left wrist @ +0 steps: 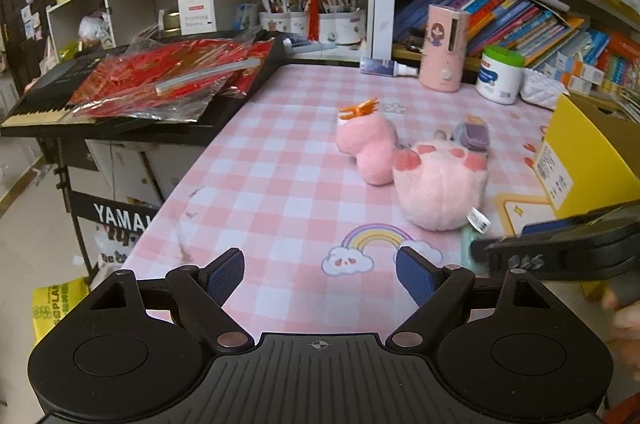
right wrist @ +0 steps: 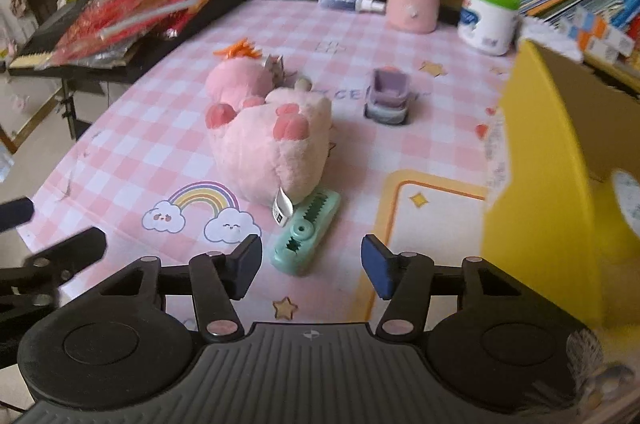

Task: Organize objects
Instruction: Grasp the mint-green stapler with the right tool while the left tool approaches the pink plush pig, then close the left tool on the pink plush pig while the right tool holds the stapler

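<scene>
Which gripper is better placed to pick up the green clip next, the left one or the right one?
Right, probably. The right gripper is open with the green clip directly between and ahead of its fingers. The left gripper faces bare tablecloth, with the clip off to its right.

The right gripper (right wrist: 311, 266) is hovering with jaws spread wide above the desk (right wrist: 132, 144); a mint clip (right wrist: 306, 232) is lying just ahead, touching the pink plush paw (right wrist: 276, 148); a purple toy car (right wrist: 389, 98) is sitting beyond; a yellow box (right wrist: 536, 160) is standing at right.
</scene>
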`<state>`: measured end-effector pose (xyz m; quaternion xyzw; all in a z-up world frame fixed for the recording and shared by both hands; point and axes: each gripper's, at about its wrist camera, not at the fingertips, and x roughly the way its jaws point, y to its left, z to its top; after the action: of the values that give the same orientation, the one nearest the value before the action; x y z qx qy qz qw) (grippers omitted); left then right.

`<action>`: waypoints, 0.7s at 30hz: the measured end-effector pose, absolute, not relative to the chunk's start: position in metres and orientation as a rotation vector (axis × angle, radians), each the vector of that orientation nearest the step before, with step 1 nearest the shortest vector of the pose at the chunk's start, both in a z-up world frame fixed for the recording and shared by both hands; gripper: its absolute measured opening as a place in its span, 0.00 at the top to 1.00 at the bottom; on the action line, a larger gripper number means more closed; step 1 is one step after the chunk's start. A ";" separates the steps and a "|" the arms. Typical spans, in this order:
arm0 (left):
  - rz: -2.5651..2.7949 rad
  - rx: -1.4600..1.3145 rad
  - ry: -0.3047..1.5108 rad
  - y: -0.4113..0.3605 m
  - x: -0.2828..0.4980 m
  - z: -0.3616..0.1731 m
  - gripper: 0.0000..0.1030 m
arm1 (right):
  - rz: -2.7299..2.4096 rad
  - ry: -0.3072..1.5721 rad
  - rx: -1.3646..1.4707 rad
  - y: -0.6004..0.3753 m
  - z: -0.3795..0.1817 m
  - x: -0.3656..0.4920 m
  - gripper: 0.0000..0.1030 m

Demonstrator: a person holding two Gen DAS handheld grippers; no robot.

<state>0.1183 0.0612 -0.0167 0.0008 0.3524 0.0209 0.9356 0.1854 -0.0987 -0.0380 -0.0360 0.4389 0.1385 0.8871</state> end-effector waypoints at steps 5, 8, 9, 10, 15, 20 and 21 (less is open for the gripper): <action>0.042 0.006 0.709 0.058 0.130 -0.013 0.17 | 0.326 0.960 -0.112 -0.088 -0.056 0.206 0.54; 0.013 -0.018 0.702 0.055 0.140 -0.009 0.11 | 0.349 0.975 -0.129 -0.088 -0.063 0.214 0.62; -0.002 -0.029 0.700 0.054 0.145 -0.008 0.07 | 0.356 0.965 -0.141 -0.088 -0.063 0.214 0.69; -0.020 -0.046 0.691 0.052 0.150 -0.006 0.07 | 0.365 0.959 -0.163 -0.089 -0.063 0.214 0.73; -0.085 -0.077 0.693 0.036 0.182 -0.006 0.06 | 0.404 0.948 -0.195 -0.104 -0.060 0.209 0.78; -0.137 -0.062 0.751 0.014 0.214 -0.018 0.06 | 0.429 0.913 -0.233 -0.117 -0.053 0.201 0.77; -0.147 -0.054 0.766 0.009 0.220 -0.021 0.06 | 0.434 0.911 -0.239 -0.118 -0.052 0.200 0.77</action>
<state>0.2202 0.0088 -0.0211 -0.0262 0.3733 -0.0714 0.9246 0.1995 -0.1179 -0.0524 -0.1144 0.4355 0.2075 0.8685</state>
